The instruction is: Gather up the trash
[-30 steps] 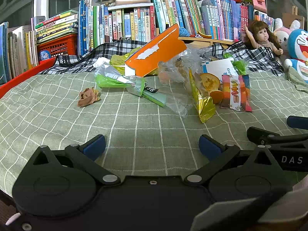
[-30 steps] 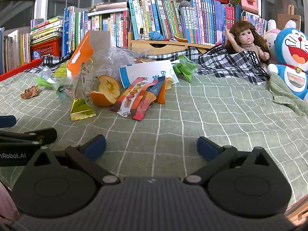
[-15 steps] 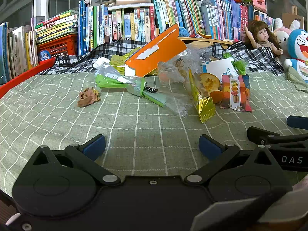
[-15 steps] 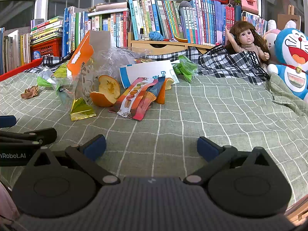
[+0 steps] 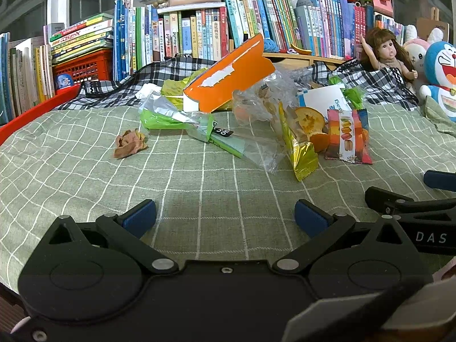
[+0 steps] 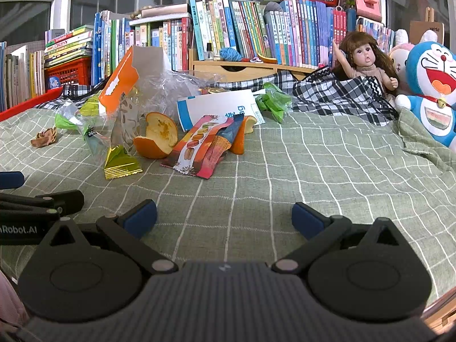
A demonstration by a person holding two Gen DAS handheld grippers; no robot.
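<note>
Trash lies scattered on a green checked bedspread (image 5: 199, 188). Farthest left is a crumpled brown scrap (image 5: 129, 144) (image 6: 44, 139). Beside it lie a green and clear wrapper (image 5: 173, 116), an orange card box (image 5: 228, 74) (image 6: 119, 82) and a clear plastic bag (image 5: 265, 97). Further right are a gold foil wrapper (image 5: 302, 154) (image 6: 121, 165), orange peel (image 6: 156, 138) and a macaron snack wrapper (image 5: 347, 136) (image 6: 203, 148). My left gripper (image 5: 225, 218) is open and empty, well short of the pile. My right gripper (image 6: 223, 216) is open too, just right of it.
A white and blue booklet (image 6: 216, 108) and green wrappers (image 6: 272, 101) lie behind the pile. Checked cloth (image 6: 327, 94), a doll (image 6: 364, 62) and plush toys (image 6: 433, 85) sit at the back right. Shelved books (image 5: 199, 28) line the back; a red rim (image 5: 31, 111) borders the left.
</note>
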